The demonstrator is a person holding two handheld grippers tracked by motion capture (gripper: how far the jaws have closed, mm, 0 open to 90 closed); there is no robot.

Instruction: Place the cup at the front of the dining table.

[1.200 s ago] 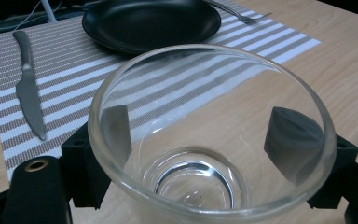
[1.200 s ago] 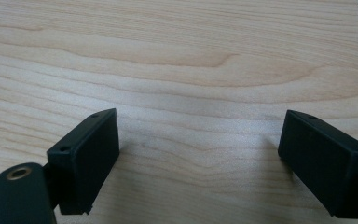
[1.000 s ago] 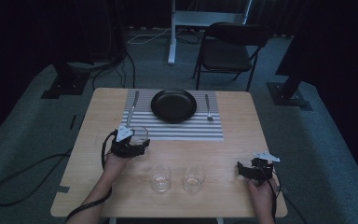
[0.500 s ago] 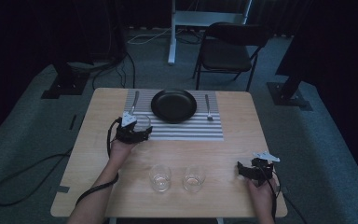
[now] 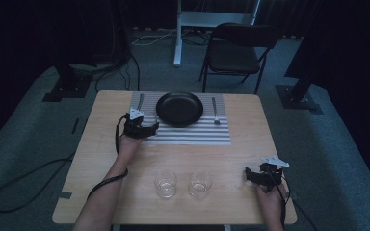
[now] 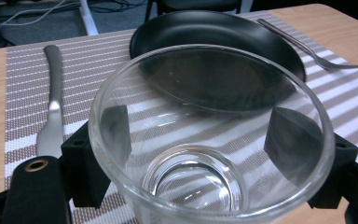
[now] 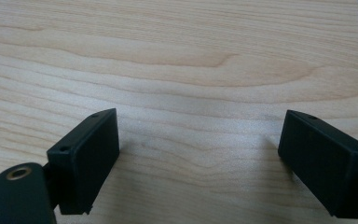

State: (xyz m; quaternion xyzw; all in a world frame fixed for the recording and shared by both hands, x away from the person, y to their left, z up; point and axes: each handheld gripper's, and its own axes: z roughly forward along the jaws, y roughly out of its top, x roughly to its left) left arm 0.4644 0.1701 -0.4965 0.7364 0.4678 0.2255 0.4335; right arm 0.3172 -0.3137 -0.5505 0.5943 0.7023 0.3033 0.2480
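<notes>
Clear glass [image 6: 209, 140] gripped by left claw [image 6: 205, 154], base cut off | right claw [image 7: 209, 163] wide, empty

Black plate [image 5: 179, 109], grey-white striped placemat [image 5: 192, 135], clear glass [image 6: 205, 140]

The high view is dim, with a blue-grey cast; the room around the table [image 5: 250, 144] falls away into near black, and the floor shows as dull grey. The picture is soft and slightly grainy, so small things look smudged. The two gripper views are far brighter and warmer. In the left gripper view, the glass [image 6: 209, 135] close to the lens is sharp, with pale glints along its rim, and it bends the stripes of the mat [image 6: 23, 93] seen through it. The plate [image 6: 214, 32] shows a faint sheen. In the right gripper view, the wood grain is crisp, with soft shadows beside each jaw.
</notes>
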